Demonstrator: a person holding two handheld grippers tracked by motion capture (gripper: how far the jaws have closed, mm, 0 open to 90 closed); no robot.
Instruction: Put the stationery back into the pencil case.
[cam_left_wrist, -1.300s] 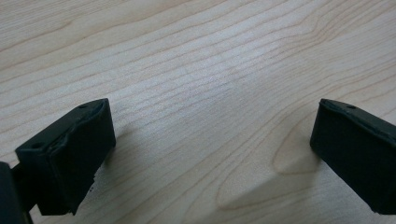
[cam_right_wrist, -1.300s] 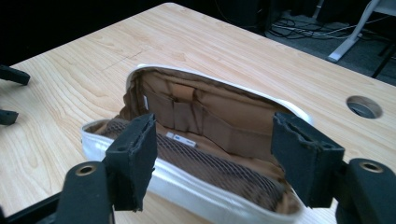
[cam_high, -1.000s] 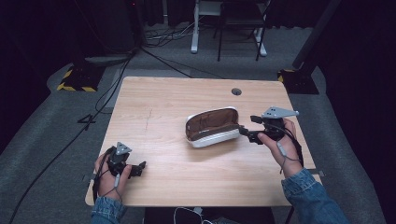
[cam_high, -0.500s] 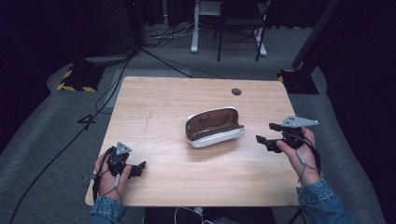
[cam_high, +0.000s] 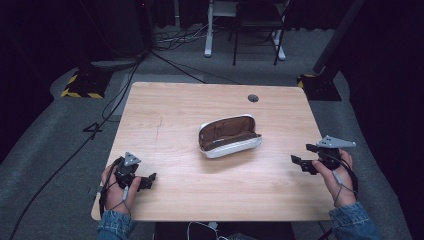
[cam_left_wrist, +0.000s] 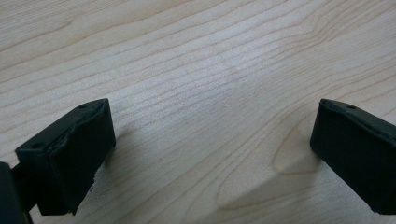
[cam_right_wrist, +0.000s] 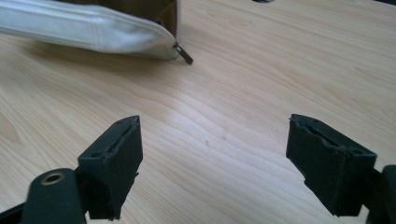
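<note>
A white zip pouch (cam_high: 229, 136) with a brown lining lies open in the middle of the wooden table (cam_high: 175, 110). Its near end and zip pull (cam_right_wrist: 184, 53) are at the top of the right gripper view. My right gripper (cam_high: 301, 155) hovers near the table's right edge, well clear of the pouch. Its jaws have just been opening and hold nothing (cam_right_wrist: 215, 163). My left gripper (cam_high: 148, 181) rests at the front left corner, jaws wide apart over bare wood (cam_left_wrist: 212, 154).
A round cable hole (cam_high: 253, 98) sits near the table's far edge. Behind the table are desk legs (cam_high: 207, 30), floor cables (cam_high: 170, 42) and a yellow-black striped base (cam_high: 80, 85) at far left.
My right gripper has drawn away from the pouch's right end, to the right and toward the front edge, with its jaws spreading wider. The left gripper and the pouch have stayed put.
</note>
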